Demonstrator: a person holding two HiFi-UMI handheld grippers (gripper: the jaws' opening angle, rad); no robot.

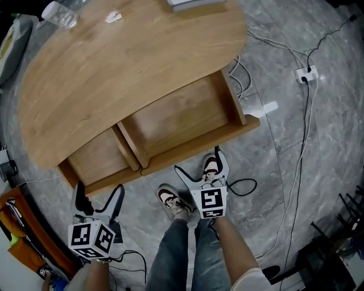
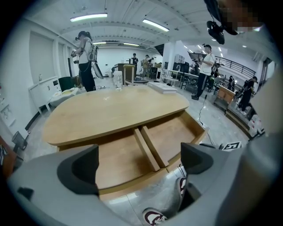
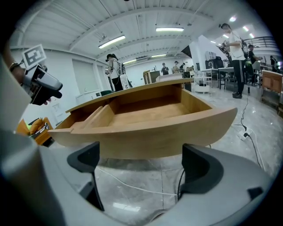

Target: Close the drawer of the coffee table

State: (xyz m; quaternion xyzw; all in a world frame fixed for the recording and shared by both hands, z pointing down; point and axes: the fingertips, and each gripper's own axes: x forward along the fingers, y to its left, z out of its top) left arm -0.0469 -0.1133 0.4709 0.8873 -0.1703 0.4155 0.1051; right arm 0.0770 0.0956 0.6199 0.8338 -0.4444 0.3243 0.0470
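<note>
Standing open below the middle of the head view, two drawers jut side by side from under the oval coffee table (image 1: pixel 125 62): the left drawer (image 1: pixel 99 156) toward the lower left of the frame and the right drawer (image 1: pixel 182 116) near the centre. The right one is pulled out farther. Both are bare wood inside.

The right gripper (image 1: pixel 198 160) sits just below the right drawer's curved front, at lower centre. Its jaws are spread wide with nothing between them. In the right gripper view that front panel (image 3: pixel 150 132) fills the middle of the frame just beyond the right gripper (image 3: pixel 141 163), with grey floor showing in the gap; whether a jaw touches the wood cannot be told.

The left gripper (image 1: pixel 99 185) is at the lower left corner, just below the left drawer's front and apart from it. Its jaws are likewise spread and empty. The left gripper view looks over the left gripper (image 2: pixel 139 163) into the left drawer (image 2: pixel 117 161) and the right drawer (image 2: pixel 170 137).

Counted: two grippers, two drawers, and two shoes (image 1: pixel 173 202) between the grippers. One clear bottle (image 1: pixel 60 14) lies on the tabletop at upper left, and one white power strip (image 1: pixel 304 74) on the floor at upper right.
</note>
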